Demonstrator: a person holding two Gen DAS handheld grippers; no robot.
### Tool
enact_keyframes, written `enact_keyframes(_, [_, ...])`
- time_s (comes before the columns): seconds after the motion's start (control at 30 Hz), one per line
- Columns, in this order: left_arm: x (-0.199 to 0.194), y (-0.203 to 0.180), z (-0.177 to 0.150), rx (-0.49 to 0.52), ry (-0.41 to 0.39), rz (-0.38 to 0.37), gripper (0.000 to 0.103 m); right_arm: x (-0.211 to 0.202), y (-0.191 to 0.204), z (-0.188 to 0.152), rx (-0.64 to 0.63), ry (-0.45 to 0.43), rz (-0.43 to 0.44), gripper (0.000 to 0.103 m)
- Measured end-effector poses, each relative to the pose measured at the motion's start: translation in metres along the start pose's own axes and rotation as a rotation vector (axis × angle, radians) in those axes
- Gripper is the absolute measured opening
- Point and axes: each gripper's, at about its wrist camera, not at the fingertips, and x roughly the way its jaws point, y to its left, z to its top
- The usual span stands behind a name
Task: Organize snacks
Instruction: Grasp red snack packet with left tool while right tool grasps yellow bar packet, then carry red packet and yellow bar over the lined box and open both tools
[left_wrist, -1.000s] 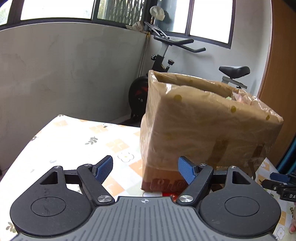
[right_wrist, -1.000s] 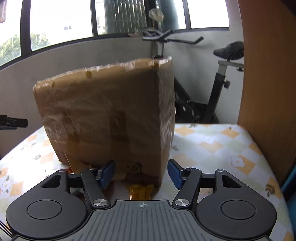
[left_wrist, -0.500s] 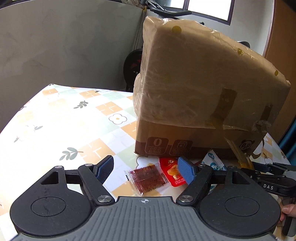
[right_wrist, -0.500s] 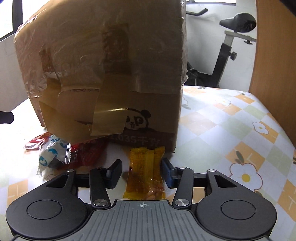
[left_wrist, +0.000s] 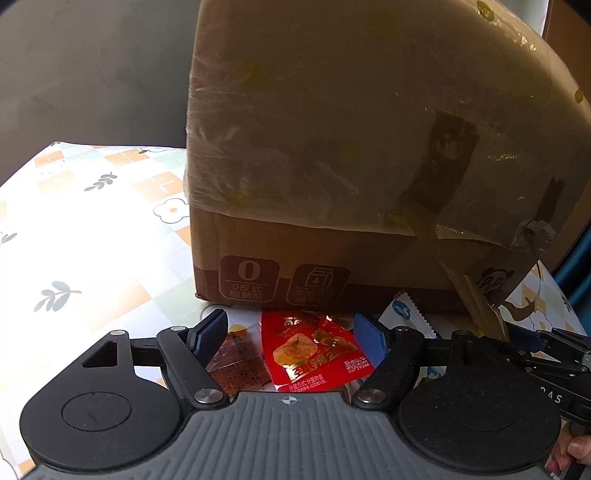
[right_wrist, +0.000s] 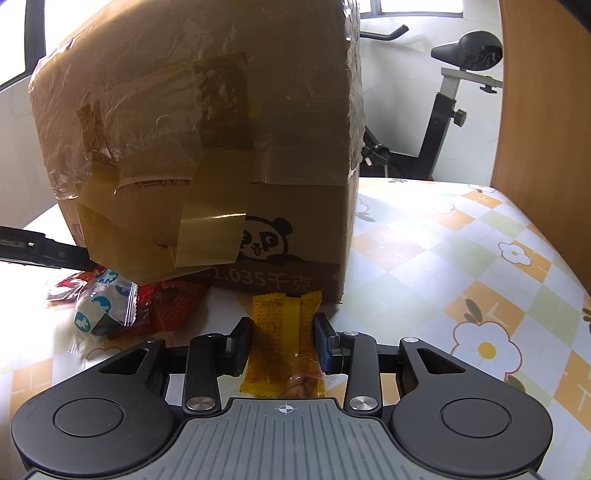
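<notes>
Your left gripper (left_wrist: 291, 332) sits low over the table (left_wrist: 92, 236) with its blue-padded fingers (left_wrist: 212, 330) spread wide apart, gripping nothing. Between them lies a red snack packet (left_wrist: 312, 350) flat on the floral tablecloth, and just to its left a clear packet with a dark brown snack (left_wrist: 240, 363) lies partly under the left finger; you cannot tell from this view whether either pad touches a packet. A white packet with blue print (left_wrist: 404, 314) lies beyond the right finger, next to the base of the taped cardboard box (left_wrist: 351, 147), which stands just behind all three. Your right gripper (right_wrist: 283, 341) is narrowed around a yellow-orange snack packet (right_wrist: 286, 343) that lies lengthwise on the table, its far end close to the box's (right_wrist: 207, 140) front corner. Both pads (right_wrist: 325, 341) stand right at the packet's long edges; the view does not settle whether they are pressing it or only flanking it, and the packet looks to be resting on the cloth. To the left of that gripper, a white-and-blue packet (right_wrist: 101, 310) lies on top of red packets (right_wrist: 166, 299) at the foot of the box, near the panda print. The left gripper's black body (right_wrist: 40, 249) shows at the far left edge.
</notes>
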Motion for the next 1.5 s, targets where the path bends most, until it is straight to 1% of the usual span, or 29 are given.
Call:
enact_keyframes(0.13, [0.009, -0.002, -0.006, 0.015, 0.014, 0.041, 0.073, -0.001, -0.001, 0.0, 0.008, -0.002, 0.006, 0.033])
enact_keyframes(0.17, [0.01, -0.004, -0.008, 0.032, 0.008, 0.051, 0.07, -0.001, -0.002, 0.001, 0.011, -0.002, 0.008, 0.033])
enact_keyframes(0.27, [0.005, -0.006, -0.016, 0.088, -0.005, 0.066, 0.066, -0.002, -0.003, 0.001, 0.018, -0.003, 0.014, 0.033])
enact_keyframes(0.3, [0.002, -0.006, -0.018, 0.091, -0.009, 0.062, 0.061, -0.002, -0.003, 0.001, 0.02, -0.003, 0.016, 0.033])
enact_keyframes(0.37, [-0.002, -0.003, -0.02, 0.094, -0.017, 0.048, 0.056, -0.002, -0.004, 0.001, 0.025, -0.004, 0.02, 0.033])
enact_keyframes(0.4, [-0.005, -0.001, -0.022, 0.096, -0.022, 0.041, 0.05, -0.002, -0.004, 0.001, 0.026, -0.004, 0.02, 0.033])
enact_keyframes(0.43, [-0.006, -0.001, -0.023, 0.1, -0.025, 0.039, 0.049, -0.002, -0.004, 0.001, 0.025, -0.004, 0.02, 0.033])
enact_keyframes(0.5, [-0.011, 0.001, -0.027, 0.102, -0.025, 0.026, 0.041, -0.002, -0.004, 0.002, 0.026, -0.004, 0.022, 0.033])
enact_keyframes(0.67, [-0.029, 0.001, -0.038, 0.117, -0.048, 0.037, 0.036, -0.002, -0.004, 0.002, 0.028, -0.004, 0.024, 0.033])
enact_keyframes(0.77, [-0.046, 0.002, -0.046, 0.103, -0.062, 0.035, 0.035, -0.002, -0.004, 0.002, 0.028, -0.004, 0.024, 0.033])
enact_keyframes(0.87, [-0.065, 0.006, -0.055, 0.063, -0.068, 0.043, 0.035, -0.002, -0.004, 0.002, 0.027, -0.004, 0.022, 0.033])
enact_keyframes(1.03, [-0.076, 0.022, -0.066, -0.02, -0.103, 0.043, 0.035, -0.003, -0.002, 0.001, 0.016, -0.003, 0.016, 0.033])
enact_keyframes(1.2, [-0.075, 0.022, -0.072, -0.026, -0.099, 0.058, 0.035, -0.002, 0.001, 0.001, -0.003, -0.001, 0.003, 0.033])
enact_keyframes(1.37, [-0.072, 0.017, -0.079, -0.03, -0.078, 0.048, 0.035, -0.002, 0.001, 0.0, -0.005, -0.001, 0.004, 0.033])
enact_keyframes(1.5, [-0.074, 0.017, -0.079, -0.035, -0.085, 0.049, 0.035, -0.003, 0.001, 0.0, -0.005, -0.001, 0.004, 0.033])
